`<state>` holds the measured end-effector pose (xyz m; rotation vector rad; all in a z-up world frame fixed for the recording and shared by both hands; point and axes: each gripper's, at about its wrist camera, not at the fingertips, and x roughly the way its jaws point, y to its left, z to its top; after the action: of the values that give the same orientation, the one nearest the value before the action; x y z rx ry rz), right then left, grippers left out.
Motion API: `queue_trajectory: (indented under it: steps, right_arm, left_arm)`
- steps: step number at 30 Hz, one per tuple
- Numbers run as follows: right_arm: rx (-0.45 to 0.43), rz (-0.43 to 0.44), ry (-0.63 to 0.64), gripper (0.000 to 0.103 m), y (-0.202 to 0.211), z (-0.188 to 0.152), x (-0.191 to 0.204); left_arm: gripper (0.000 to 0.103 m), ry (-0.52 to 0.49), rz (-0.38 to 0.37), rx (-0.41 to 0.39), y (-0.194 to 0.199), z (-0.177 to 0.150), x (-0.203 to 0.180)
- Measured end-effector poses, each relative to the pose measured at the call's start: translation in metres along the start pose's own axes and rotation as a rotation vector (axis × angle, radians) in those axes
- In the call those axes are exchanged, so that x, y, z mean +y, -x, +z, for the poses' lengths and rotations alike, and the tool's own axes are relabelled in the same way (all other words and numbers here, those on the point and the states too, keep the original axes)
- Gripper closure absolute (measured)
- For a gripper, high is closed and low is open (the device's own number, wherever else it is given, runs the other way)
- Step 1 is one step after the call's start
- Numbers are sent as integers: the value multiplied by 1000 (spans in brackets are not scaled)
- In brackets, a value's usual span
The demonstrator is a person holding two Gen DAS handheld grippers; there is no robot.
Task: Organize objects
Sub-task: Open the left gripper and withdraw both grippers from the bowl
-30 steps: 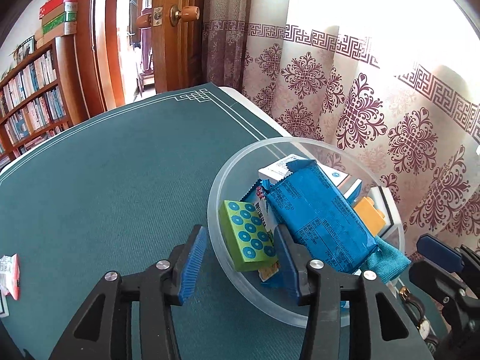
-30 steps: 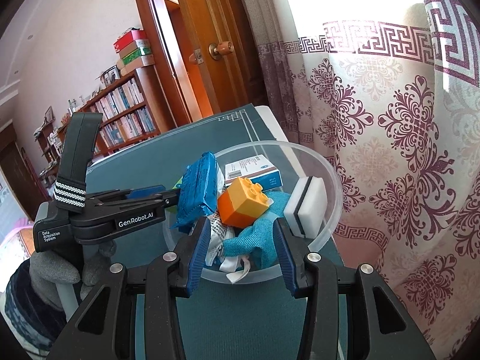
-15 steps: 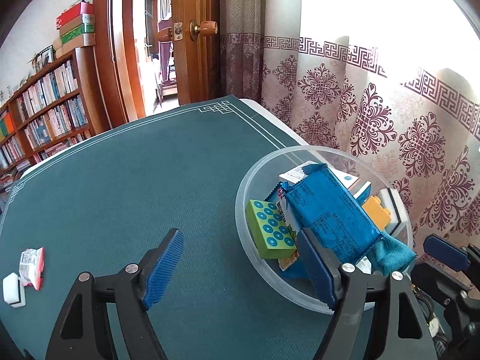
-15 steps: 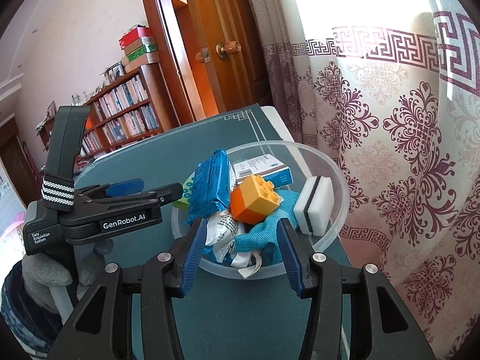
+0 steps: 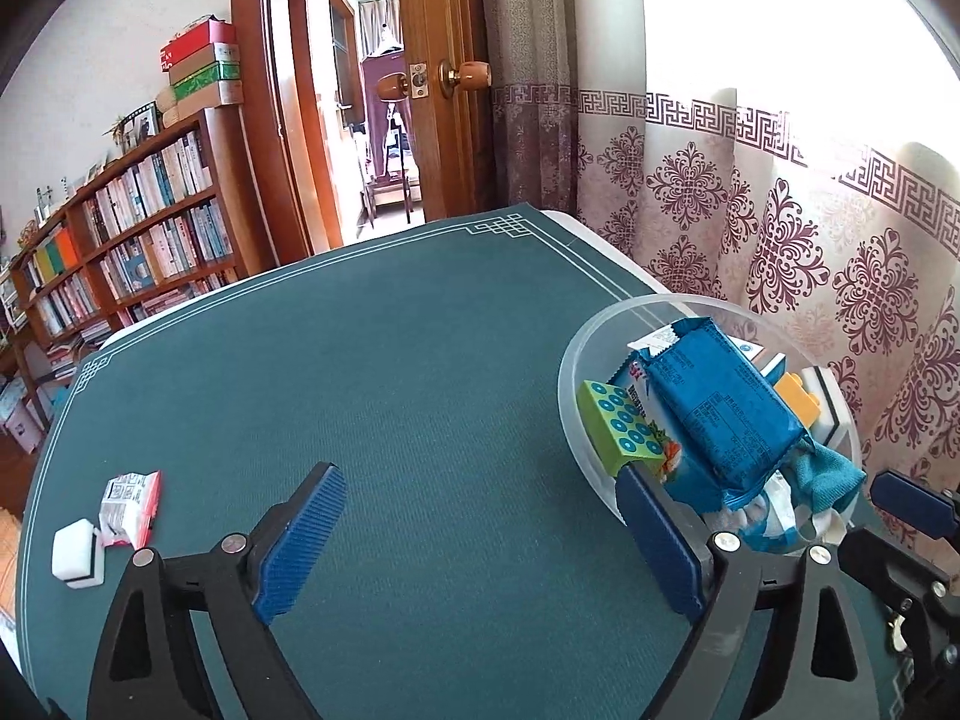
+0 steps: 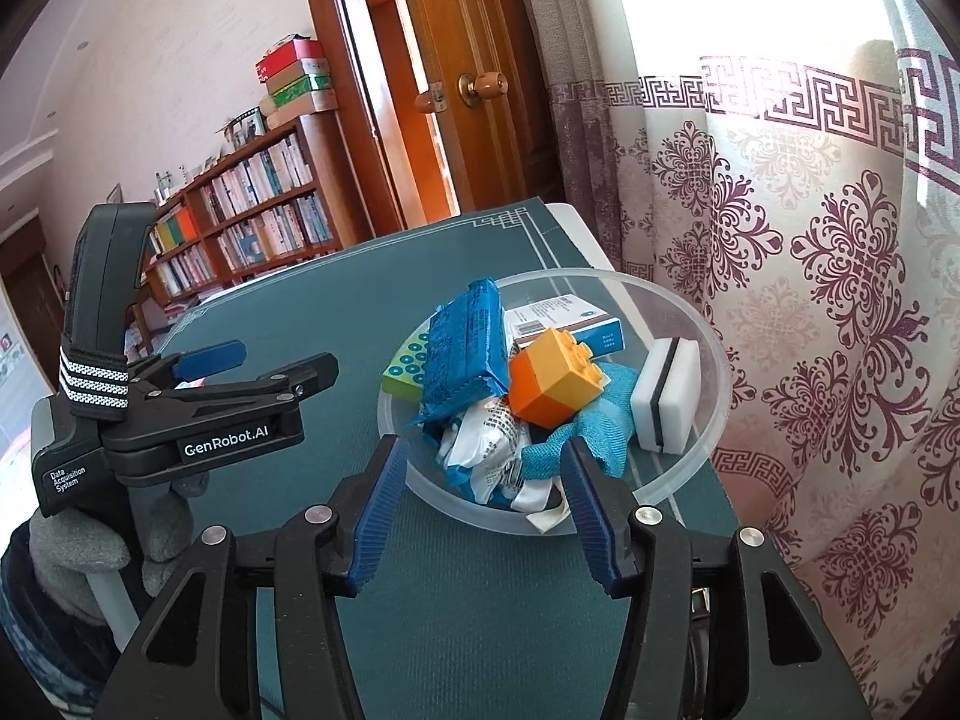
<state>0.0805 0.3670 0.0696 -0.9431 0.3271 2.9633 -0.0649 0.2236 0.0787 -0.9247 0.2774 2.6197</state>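
Left tool, fingers spread wide and holding nothing, above the green desk; its right finger hides part of the near rim of the clear plastic bowl at right of frame. Bowl contents: blue snack packet, green dotted box, orange toy brick, teal cloth, white sponge; lower items largely covered. Right tool, fingers apart and holding nothing, just before the bowl. At lower left of the left wrist view: a small red-white sachet touching a white eraser block.
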Motion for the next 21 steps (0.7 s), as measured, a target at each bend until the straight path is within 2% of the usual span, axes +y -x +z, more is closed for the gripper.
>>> queue_trajectory:
  steps: [21]
  right_arm:
    - [80, 69, 55, 39, -18, -17, 55]
  left_arm:
    - [1, 100, 121, 21, 18, -34, 66]
